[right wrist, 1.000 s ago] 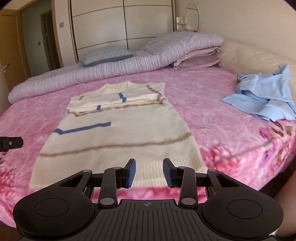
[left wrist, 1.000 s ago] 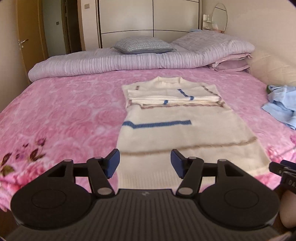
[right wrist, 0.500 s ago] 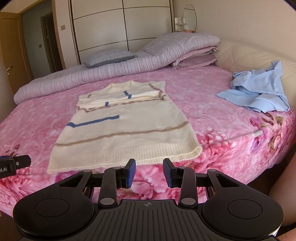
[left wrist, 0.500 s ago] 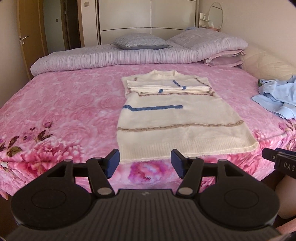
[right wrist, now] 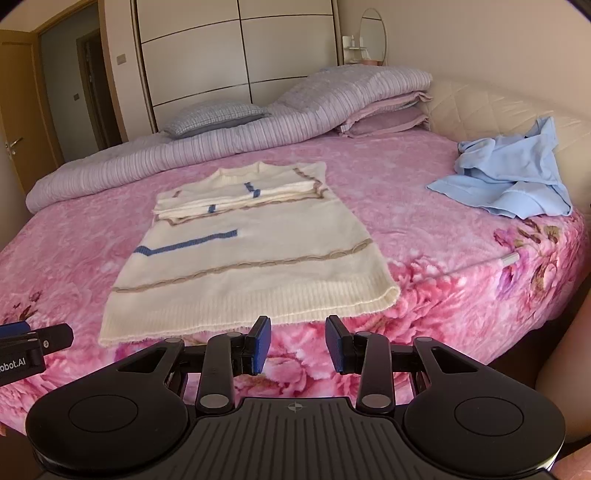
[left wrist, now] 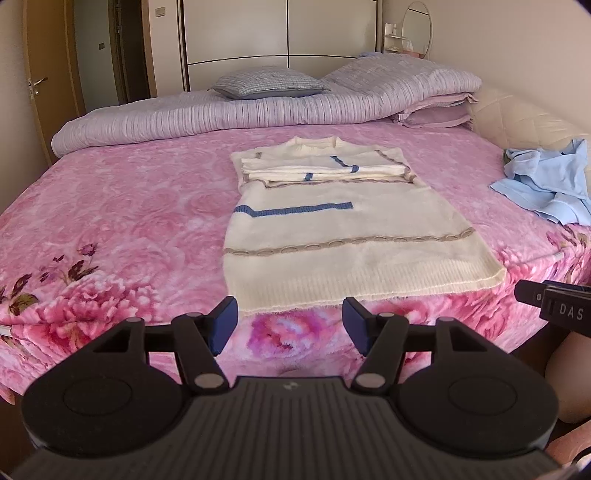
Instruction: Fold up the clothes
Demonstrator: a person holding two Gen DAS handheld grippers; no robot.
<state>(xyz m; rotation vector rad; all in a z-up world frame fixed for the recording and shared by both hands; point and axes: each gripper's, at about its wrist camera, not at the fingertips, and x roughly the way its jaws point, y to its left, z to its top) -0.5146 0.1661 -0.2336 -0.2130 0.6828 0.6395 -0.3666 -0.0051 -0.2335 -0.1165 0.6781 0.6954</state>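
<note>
A cream knit sweater [left wrist: 347, 236] lies flat on the pink floral blanket [left wrist: 122, 229] that covers the bed. Its ribbed hem points toward the cameras and ends near the bed's front edge. Both sleeves are folded across the chest, forming a narrow stacked band just below the neckline. A blue stripe crosses the body under that band, and a beige cable line runs across lower down, above the hem.

The left gripper [left wrist: 290, 319] hovers in front of the hem, off the fabric. Its 2 blue-padded fingers stand wide apart with nothing between them. The right gripper [right wrist: 297, 343] hangs in front of the hem's right half, also clear of the sweater. Its jaws are parted by a narrower gap and hold nothing. Each wrist view catches the tip of the other gripper at its edge, so the 2 tools sit side by side at the foot of the bed.

A crumpled light blue garment [right wrist: 513, 181] lies well apart from the sweater, at the right side of the bed against the cream padded bed frame [right wrist: 498, 107]. Along the far side, a rolled lilac striped duvet [left wrist: 229, 118] stretches across the bed, with a checked pillow [left wrist: 269, 83] on top and stacked pillows [right wrist: 384, 110] at its right end. A white wardrobe [right wrist: 240, 48] and a round mirror [left wrist: 416, 27] stand behind.
</note>
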